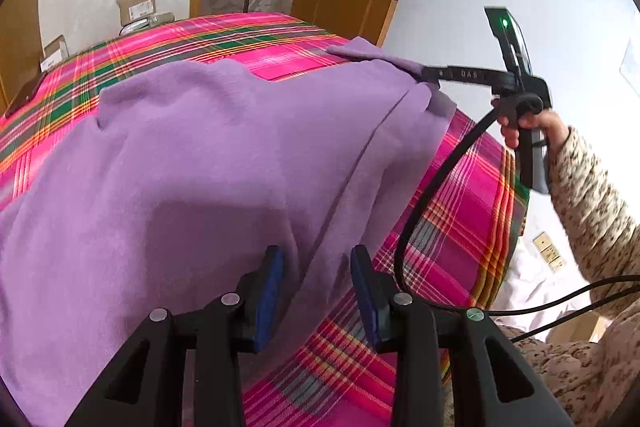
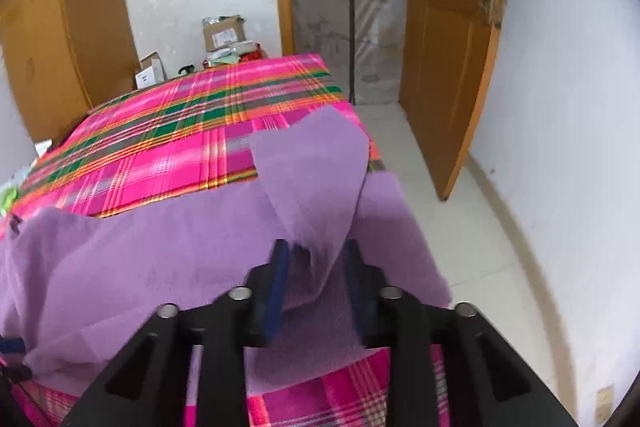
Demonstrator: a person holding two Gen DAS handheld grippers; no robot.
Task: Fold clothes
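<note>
A purple garment (image 1: 208, 163) lies spread on a pink plaid bedcover (image 1: 460, 211); it also shows in the right wrist view (image 2: 168, 251). My left gripper (image 1: 318, 267) is open, its blue pads either side of a fold near the garment's near edge. My right gripper (image 2: 316, 255) has a raised flap of the purple garment (image 2: 316, 167) between its pads, with a visible gap between them. In the left wrist view the right gripper (image 1: 430, 73) grips the garment's far right corner, lifted off the bed.
Cardboard boxes (image 2: 224, 33) stand on the floor behind the bed. An open wooden door (image 2: 452, 59) and white tiled floor (image 2: 472, 251) are to the right. A black cable (image 1: 432, 187) hangs from the right gripper over the bed's edge.
</note>
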